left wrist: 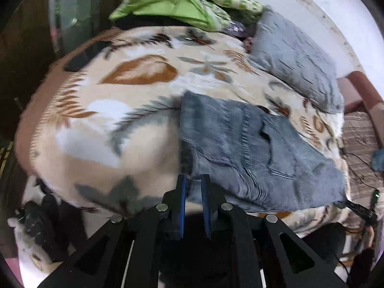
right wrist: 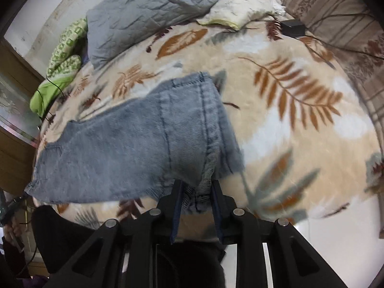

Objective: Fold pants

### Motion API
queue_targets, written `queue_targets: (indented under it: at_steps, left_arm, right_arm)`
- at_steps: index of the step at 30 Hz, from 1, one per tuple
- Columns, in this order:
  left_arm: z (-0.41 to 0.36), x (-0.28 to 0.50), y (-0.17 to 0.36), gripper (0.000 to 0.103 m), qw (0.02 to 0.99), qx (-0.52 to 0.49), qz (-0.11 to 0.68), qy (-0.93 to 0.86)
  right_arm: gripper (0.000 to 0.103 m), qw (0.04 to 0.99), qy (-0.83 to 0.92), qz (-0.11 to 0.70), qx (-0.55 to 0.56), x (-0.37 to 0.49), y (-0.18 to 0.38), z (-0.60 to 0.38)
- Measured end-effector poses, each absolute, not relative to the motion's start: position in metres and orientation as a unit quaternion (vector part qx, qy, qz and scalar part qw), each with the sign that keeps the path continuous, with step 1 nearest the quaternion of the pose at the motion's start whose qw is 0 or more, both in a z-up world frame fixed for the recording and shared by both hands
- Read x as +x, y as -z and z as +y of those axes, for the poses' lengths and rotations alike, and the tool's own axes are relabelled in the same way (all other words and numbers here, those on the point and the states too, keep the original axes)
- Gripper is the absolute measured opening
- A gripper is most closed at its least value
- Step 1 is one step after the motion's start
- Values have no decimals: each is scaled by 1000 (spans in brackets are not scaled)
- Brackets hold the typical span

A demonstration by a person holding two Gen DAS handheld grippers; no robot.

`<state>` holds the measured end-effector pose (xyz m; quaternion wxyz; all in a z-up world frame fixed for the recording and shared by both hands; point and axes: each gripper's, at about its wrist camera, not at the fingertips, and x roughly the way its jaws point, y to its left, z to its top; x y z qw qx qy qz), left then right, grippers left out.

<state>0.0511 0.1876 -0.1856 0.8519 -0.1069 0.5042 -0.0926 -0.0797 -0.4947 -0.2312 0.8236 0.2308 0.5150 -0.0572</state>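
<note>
Partly folded pants at lower centre on the bed, left gripper and right gripper each pinching a near corner, further folds likely left.

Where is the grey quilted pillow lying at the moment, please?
The grey quilted pillow lies at the far side of the leaf-patterned blanket, beyond the jeans, with green bedding to its left in the right wrist view.

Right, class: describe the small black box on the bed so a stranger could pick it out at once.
Start from the leaf-patterned blanket covering the bed. Follow it away from the grey jeans to its far edge, beside the cream pillow. There lies the black box, the only small hard-edged object on the bedding, with thin cables running from it.
</note>
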Motion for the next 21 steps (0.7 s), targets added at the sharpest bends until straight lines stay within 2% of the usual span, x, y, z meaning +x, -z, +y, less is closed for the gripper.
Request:
queue_targets:
  at_steps: [4,5,6,7,8,9,10,13,17,19,21]
  left_arm:
    - [204,45,163,13,866,-116,482,70]
    - [204,45,156,13,870,-116,473,72]
    - [201,45,147,16,875,-113,464,78]
    - [194,45,140,23,879,-109,455,86]
    - [188,47,136,28,882,-105,450,91]
    - [179,49,132,38,885,-100,444,97]
    - [170,51,130,42,887,-97,440,103]
    - [133,58,133,44,881,-87,444,136]
    - [85,69,156,48,863,-82,471,166]
    - [62,73,173,48,849,-76,493,172]
    - [45,75,193,48,834,-73,518,178]
  right_arm:
    - [30,845,54,475,241,-85,209,-504]
    - [40,850,53,463,245,-82,203,-506]
    - [63,854,53,453,249,-78,198,-507]
    - [72,859,56,443,251,-73,193,-509]
    - [76,865,62,431,250,-66,188,-509]
    - [76,871,66,418,249,-57,183,-509]
    - [76,873,66,411,254,-48,180,-511]
    - [76,859,78,410,295,-20,185,-525]
    - [75,827,101,452,318,21,211,-543]
    - [68,798,111,489,333,36,231,-550]
    - [52,775,96,514,355,42,247,-553]
